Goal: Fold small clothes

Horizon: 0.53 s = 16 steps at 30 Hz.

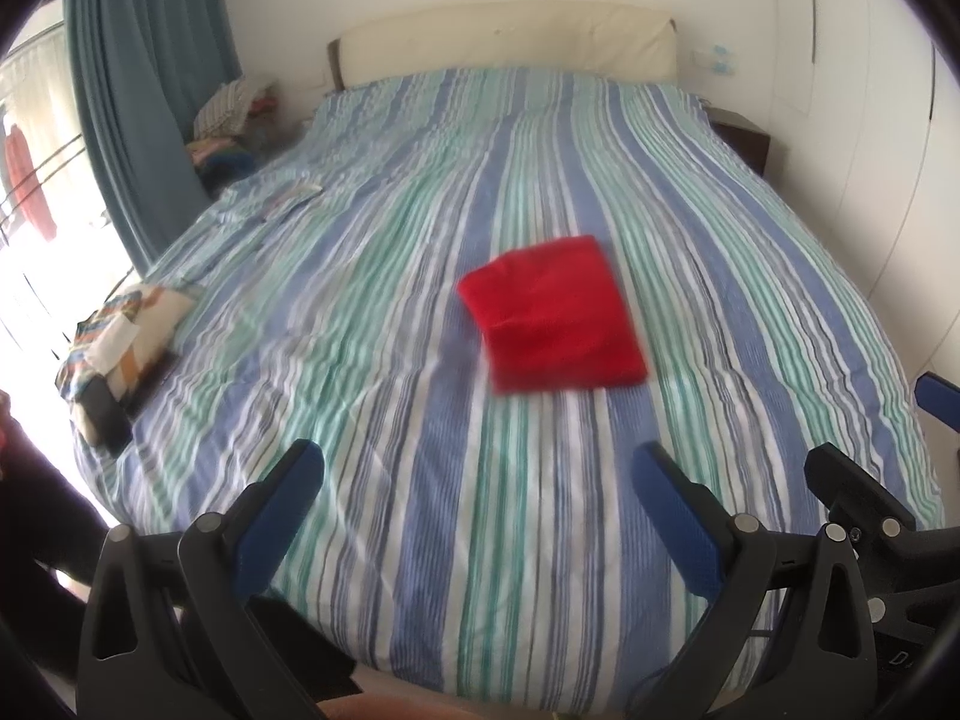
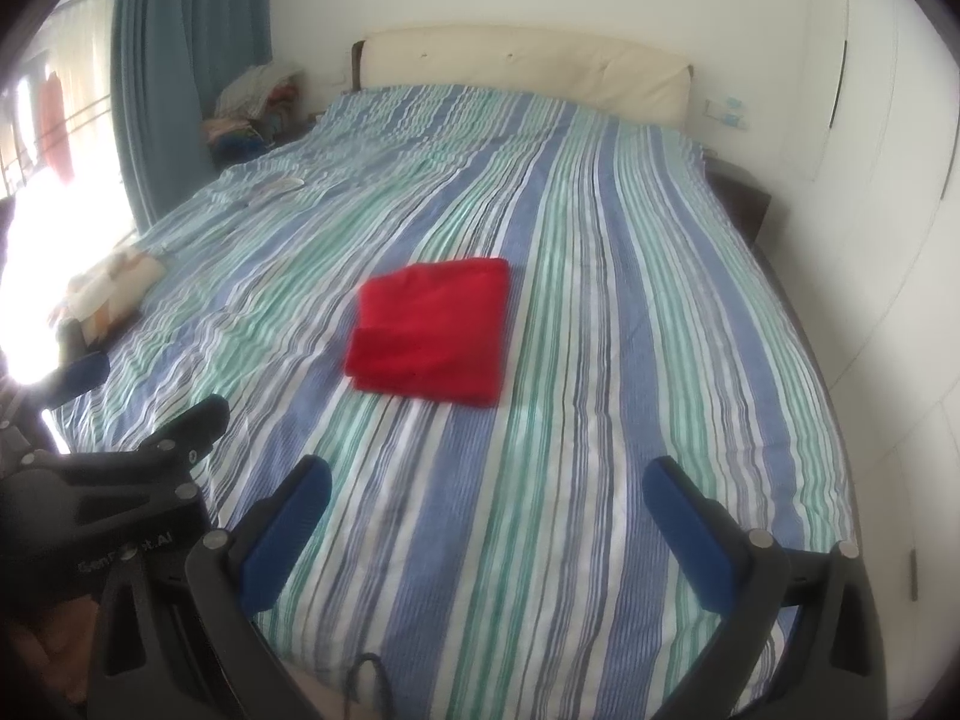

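Note:
A red garment [image 1: 552,315] lies folded into a flat square in the middle of the striped bed [image 1: 420,480]; it also shows in the right wrist view [image 2: 432,333]. My left gripper [image 1: 480,462] is open and empty, held above the near part of the bed, short of the garment. My right gripper [image 2: 486,477] is open and empty, also short of the garment. The right gripper shows at the right edge of the left wrist view [image 1: 864,480], and the left gripper shows at the left of the right wrist view [image 2: 150,450].
A folded patterned cloth with a dark object on it [image 1: 120,348] lies at the bed's left edge. A pile of clothes [image 1: 231,126] sits by the blue curtain [image 1: 144,90]. A cream headboard [image 1: 510,39], a dark nightstand [image 1: 741,135] and white wardrobes [image 1: 870,120] surround the bed.

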Tool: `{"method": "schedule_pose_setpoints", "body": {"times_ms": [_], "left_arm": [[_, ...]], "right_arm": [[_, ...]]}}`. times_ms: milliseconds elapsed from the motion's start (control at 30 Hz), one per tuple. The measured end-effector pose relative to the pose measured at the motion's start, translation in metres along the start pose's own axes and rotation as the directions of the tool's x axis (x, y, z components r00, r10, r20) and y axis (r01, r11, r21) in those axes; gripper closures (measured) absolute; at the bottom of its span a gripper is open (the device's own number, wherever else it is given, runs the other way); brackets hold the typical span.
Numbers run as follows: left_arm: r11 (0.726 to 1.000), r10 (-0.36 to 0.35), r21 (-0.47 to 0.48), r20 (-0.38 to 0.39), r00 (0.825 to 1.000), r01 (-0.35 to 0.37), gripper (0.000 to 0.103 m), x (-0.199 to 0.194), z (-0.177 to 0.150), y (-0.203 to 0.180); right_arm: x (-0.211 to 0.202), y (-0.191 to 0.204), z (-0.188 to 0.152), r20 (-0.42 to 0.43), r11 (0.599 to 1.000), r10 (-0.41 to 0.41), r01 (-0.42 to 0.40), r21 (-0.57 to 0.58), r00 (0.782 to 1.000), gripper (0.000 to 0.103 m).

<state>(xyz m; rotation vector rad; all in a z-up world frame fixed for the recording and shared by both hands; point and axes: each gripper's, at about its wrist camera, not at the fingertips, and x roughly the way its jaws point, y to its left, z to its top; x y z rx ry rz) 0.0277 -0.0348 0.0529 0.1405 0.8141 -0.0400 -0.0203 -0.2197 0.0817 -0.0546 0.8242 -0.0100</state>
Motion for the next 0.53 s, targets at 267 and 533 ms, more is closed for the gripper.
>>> {"method": "schedule_pose_setpoints", "body": {"times_ms": [267,533], "left_arm": [[1.0,-0.002,0.004,0.001,1.0,0.002,0.0,0.0,-0.0007,-0.0021],[1.0,-0.008,-0.012,0.021,1.0,0.008,0.0,-0.0053,-0.001,-0.0001]], "right_arm": [[0.0008,-0.0017,-0.0002,-0.001,1.0,-0.006,0.006,0.001,1.0,0.001],[0.001,-0.0027,-0.0011,0.002,1.0,-0.011,0.011,0.003,1.0,0.001]]}}
